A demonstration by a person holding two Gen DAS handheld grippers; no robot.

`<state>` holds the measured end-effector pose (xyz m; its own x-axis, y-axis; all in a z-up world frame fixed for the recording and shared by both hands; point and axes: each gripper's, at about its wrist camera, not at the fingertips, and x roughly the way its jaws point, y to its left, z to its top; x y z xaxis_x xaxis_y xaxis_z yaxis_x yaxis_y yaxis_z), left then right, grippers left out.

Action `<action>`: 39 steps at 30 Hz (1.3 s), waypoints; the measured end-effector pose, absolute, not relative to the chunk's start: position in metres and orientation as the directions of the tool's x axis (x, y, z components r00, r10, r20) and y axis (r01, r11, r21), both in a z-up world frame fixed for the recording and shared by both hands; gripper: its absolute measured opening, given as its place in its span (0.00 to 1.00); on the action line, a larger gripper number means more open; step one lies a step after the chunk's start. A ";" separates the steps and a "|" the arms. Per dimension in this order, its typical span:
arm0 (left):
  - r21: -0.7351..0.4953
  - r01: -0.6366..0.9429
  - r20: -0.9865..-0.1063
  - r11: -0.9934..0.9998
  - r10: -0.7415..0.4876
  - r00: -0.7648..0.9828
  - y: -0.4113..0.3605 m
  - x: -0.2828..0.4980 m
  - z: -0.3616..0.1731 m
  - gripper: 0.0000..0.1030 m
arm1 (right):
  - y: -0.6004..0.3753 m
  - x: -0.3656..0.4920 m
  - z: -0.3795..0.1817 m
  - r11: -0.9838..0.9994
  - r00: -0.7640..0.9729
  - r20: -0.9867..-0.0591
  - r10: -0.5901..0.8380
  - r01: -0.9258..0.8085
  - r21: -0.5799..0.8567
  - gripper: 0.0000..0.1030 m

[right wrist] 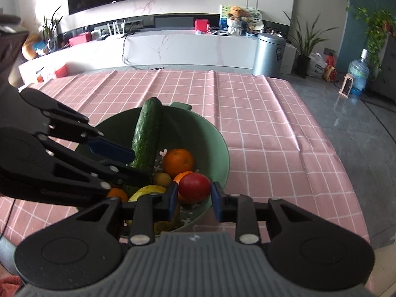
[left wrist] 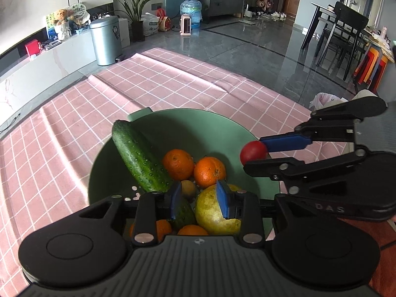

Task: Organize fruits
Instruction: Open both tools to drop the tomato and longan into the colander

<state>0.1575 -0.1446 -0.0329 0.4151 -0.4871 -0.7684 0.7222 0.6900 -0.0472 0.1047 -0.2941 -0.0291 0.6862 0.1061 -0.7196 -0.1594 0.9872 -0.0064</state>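
A green bowl (left wrist: pixel 222 128) (right wrist: pixel 217 143) sits on the pink checked tablecloth and holds a cucumber (left wrist: pixel 138 158) (right wrist: pixel 147 136), oranges (left wrist: pixel 209 172) (right wrist: pixel 178 162), a yellow pear-like fruit (left wrist: pixel 210 210) and a small brownish fruit (right wrist: pixel 162 178). My right gripper (right wrist: pixel 194 198) (left wrist: pixel 257 152) is shut on a red tomato (right wrist: pixel 194 187) (left wrist: pixel 253 152) and holds it over the bowl's near rim. My left gripper (left wrist: pixel 199 200) (right wrist: pixel 123 159) is open and empty, its fingers hanging over the fruit in the bowl, between a second cucumber and the yellow fruit.
The pink tablecloth (left wrist: pixel 74 148) (right wrist: pixel 272 136) stretches beyond the bowl. A grey bin (left wrist: pixel 105 39) (right wrist: pixel 268 54), a water jug (left wrist: pixel 191 10), plants and a low white cabinet (right wrist: pixel 185 47) stand on the floor beyond the table. Dark dining chairs (left wrist: pixel 346 34) are far right.
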 end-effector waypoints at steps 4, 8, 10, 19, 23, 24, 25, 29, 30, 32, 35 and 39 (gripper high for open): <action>-0.034 0.705 -0.763 0.708 -0.475 0.439 -0.134 0.152 -0.024 0.38 | -0.284 0.110 -0.031 0.978 0.669 -0.737 0.099 -0.203 -0.053 0.24; -0.028 0.676 -0.760 0.736 -0.455 0.464 -0.123 0.149 -0.018 0.40 | -0.274 0.118 -0.036 0.968 0.628 -0.777 0.047 -0.221 -0.120 0.24; -0.025 0.666 -0.759 0.746 -0.448 0.473 -0.119 0.147 -0.016 0.40 | -0.272 0.120 -0.037 0.965 0.611 -0.790 0.042 -0.231 -0.127 0.24; -0.005 0.619 -0.767 0.786 -0.400 0.502 -0.101 0.143 -0.012 0.40 | -0.261 0.120 -0.038 0.954 0.590 -0.807 -0.001 -0.242 -0.177 0.25; 0.007 0.611 -0.761 0.791 -0.392 0.516 -0.094 0.139 -0.007 0.40 | -0.259 0.116 -0.032 0.952 0.598 -0.801 -0.005 -0.243 -0.188 0.30; 0.011 0.610 -0.758 0.792 -0.391 0.522 -0.092 0.137 -0.005 0.40 | -0.258 0.115 -0.030 0.951 0.605 -0.796 -0.007 -0.242 -0.193 0.31; 0.015 0.608 -0.755 0.793 -0.390 0.527 -0.091 0.136 -0.003 0.40 | -0.256 0.112 -0.027 0.951 0.613 -0.790 -0.008 -0.239 -0.195 0.32; 0.026 0.598 -0.748 0.801 -0.382 0.543 -0.084 0.131 0.002 0.40 | -0.251 0.099 -0.013 0.962 0.654 -0.756 0.003 -0.209 -0.177 0.40; 0.027 0.596 -0.747 0.802 -0.380 0.545 -0.082 0.129 0.003 0.40 | -0.250 0.095 -0.009 0.966 0.667 -0.745 0.010 -0.197 -0.164 0.40; 0.038 0.593 -0.742 0.804 -0.375 0.557 -0.078 0.126 0.005 0.40 | -0.247 0.086 -0.003 0.976 0.683 -0.730 0.029 -0.177 -0.127 0.45; 0.043 0.583 -0.736 0.811 -0.369 0.568 -0.070 0.119 0.008 0.40 | -0.241 0.073 0.005 0.987 0.708 -0.702 0.078 -0.153 -0.045 0.49; 0.045 0.568 -0.724 0.822 -0.365 0.586 -0.059 0.113 0.010 0.40 | -0.230 0.057 0.011 0.989 0.731 -0.667 0.141 -0.129 0.068 0.51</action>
